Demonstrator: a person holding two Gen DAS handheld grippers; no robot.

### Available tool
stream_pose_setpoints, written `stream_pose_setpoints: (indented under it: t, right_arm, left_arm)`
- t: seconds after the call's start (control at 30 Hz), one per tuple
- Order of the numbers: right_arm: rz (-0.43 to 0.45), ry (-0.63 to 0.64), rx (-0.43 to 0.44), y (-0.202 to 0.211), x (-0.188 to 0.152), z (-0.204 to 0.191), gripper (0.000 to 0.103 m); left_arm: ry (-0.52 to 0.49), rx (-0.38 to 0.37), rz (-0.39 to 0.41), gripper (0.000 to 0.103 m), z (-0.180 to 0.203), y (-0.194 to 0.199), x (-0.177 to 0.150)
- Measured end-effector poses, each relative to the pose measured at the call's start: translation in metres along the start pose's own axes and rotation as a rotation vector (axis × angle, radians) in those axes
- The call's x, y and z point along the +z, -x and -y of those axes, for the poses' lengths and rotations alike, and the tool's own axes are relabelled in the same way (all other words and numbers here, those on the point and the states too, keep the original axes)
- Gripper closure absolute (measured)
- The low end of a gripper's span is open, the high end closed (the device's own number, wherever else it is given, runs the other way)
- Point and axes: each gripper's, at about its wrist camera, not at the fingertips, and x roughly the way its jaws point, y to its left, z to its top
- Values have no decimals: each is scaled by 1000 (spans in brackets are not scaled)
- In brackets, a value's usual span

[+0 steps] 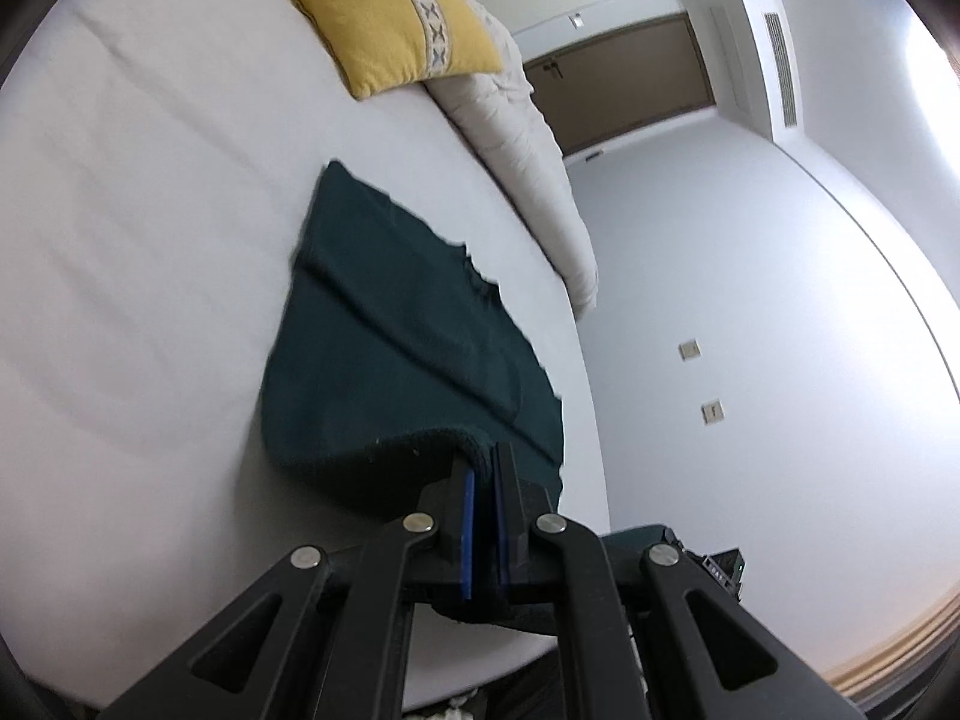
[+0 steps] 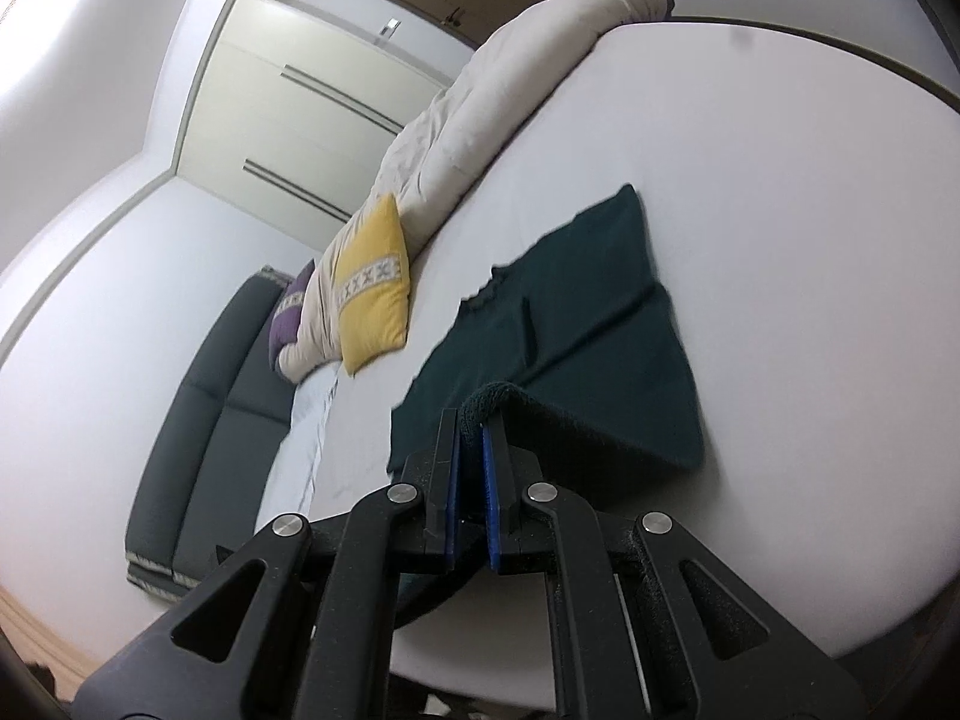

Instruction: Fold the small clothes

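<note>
Dark green knit garment [image 1: 384, 336] spread on white bed sheet [image 1: 132, 252], neckline toward 1 o'clock in the left wrist view, far end flat, near hem lifted off the sheet. Left gripper [image 1: 483, 468] clamped on one near corner of the hem, blue pads [image 1: 469, 516] pressed almost together with cloth bunched between; right gripper [image 2: 471, 426] likewise closed on the other near corner, rolled edge pinched at the tips. Between the two grips, a sagging span of hem — probably the start of a bottom-to-top fold. Risks from here: thin bite on a thick rolled hem, so a slip from either jaw if pulled too hard or too fast; uneven lift of the two corners, giving a skewed fold line; drag of the whole garment across the smooth sheet rather than a clean turn-over, since nothing pins the far end; existing diagonal crease across the body, at about 10 to 4 o'clock in the left view, likely trapped under the fold as a wrinkle. Yellow cushion [image 1: 384, 12] and rumpled cream duvet [image 1: 516, 162] at 12 to 1 o'clock, well apart from the cloth — little chance of a snag unless carried far forward.
</note>
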Motion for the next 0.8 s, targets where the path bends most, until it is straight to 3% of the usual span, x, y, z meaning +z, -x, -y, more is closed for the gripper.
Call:
stream_pose_setpoints:
  t: [0.27,0.63,0.8]
  right_arm:
    - [46,-15,-18,-66,60,-8,98]
    - [55,-12,-139,-203,145,0,98]
    - [66,-57,-215,-263,177,28,98]
  left_arm:
    - [26,-2,32,97,-1,-46,69]
    - [30,92,30,97,-20,-131,156]
    - [41,165,19,97,-41,-175,186]
